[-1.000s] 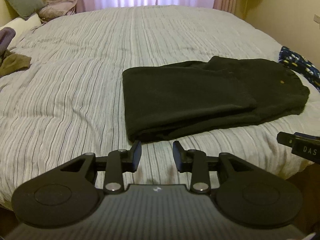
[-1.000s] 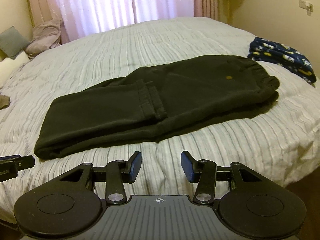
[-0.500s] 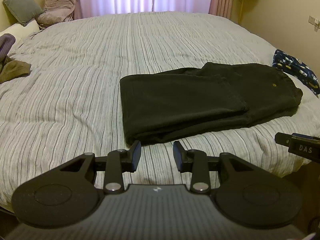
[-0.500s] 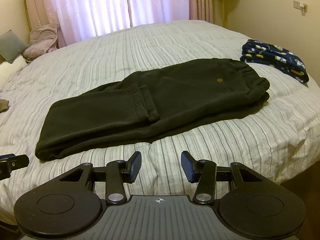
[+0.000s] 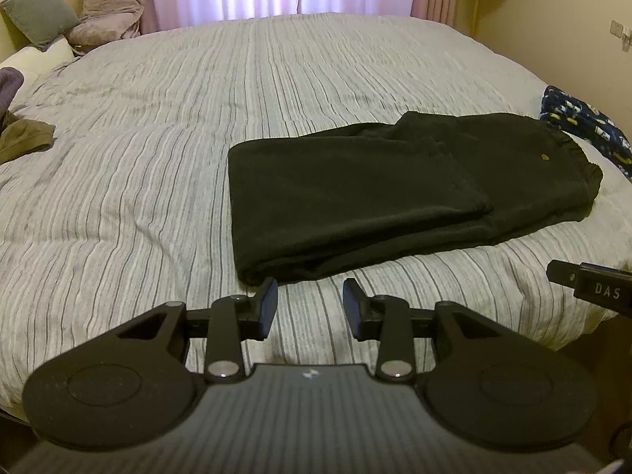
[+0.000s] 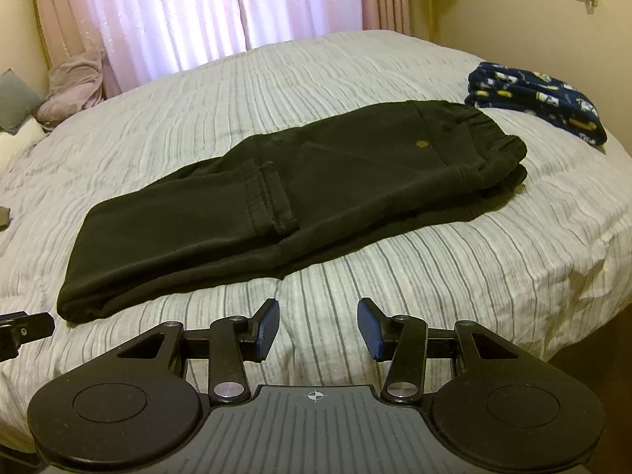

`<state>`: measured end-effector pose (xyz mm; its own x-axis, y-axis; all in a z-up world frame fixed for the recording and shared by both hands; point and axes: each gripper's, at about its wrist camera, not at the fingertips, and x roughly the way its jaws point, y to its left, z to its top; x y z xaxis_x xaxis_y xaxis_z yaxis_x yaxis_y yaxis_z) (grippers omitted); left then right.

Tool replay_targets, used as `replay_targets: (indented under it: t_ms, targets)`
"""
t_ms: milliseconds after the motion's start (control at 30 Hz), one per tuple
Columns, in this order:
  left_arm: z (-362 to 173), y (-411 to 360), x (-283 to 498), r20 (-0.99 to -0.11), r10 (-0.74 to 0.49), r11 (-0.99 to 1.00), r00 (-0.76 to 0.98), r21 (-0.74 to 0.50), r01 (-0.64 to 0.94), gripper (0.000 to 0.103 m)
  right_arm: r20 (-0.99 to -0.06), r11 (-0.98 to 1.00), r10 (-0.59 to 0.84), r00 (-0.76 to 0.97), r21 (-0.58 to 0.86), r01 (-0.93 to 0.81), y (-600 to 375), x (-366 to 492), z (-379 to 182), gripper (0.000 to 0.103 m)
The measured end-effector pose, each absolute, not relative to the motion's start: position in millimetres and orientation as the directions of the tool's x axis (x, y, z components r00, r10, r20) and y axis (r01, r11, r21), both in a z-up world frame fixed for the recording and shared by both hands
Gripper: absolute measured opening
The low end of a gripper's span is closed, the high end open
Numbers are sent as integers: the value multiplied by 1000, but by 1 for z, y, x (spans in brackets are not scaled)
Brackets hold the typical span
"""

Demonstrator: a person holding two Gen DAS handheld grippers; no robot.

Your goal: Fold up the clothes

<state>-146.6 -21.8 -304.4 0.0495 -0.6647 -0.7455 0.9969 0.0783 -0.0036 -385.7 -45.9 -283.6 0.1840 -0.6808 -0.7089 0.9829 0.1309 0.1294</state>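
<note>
A pair of black sweatpants [image 5: 395,189] [image 6: 284,197] lies folded lengthwise on the striped bed, the leg cuffs doubled back over the thigh part and the waistband toward the right. My left gripper [image 5: 310,304] hovers open just short of the folded left end, nothing between its fingers. My right gripper [image 6: 318,326] is also open and empty, held over the bedspread in front of the pants' near edge. Each gripper's tip shows at the edge of the other's view.
A folded navy patterned garment [image 6: 537,102] [image 5: 584,130] rests at the bed's right side beyond the waistband. An olive cloth [image 5: 23,140], pillows [image 5: 39,19] and a pink blanket [image 5: 110,12] are at the far left. The bed's front edge [image 6: 572,335] drops off close to the grippers.
Both grippers have drawn back and risen slightly from the pants, so the garment looks smaller and farther away. The pants have not moved and both grippers stay open.
</note>
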Motion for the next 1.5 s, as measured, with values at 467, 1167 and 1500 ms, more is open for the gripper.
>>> replay_targets:
  t_ms: [467, 1167, 1500]
  targets:
    - [-315, -40, -157, -768, -640, 58, 31, -7, 998, 33, -723, 63, -672, 160, 160, 985, -60, -416, -297, 48]
    - [-316, -75, -138, -716, -697, 89, -33, -132, 987, 32, -533, -141, -746, 399, 712, 688, -117, -547, -324, 58]
    - [-320, -87, -115, -678, -728, 119, -103, -272, 955, 32, -471, -302, -802, 369, 851, 429, -170, -622, -355, 82]
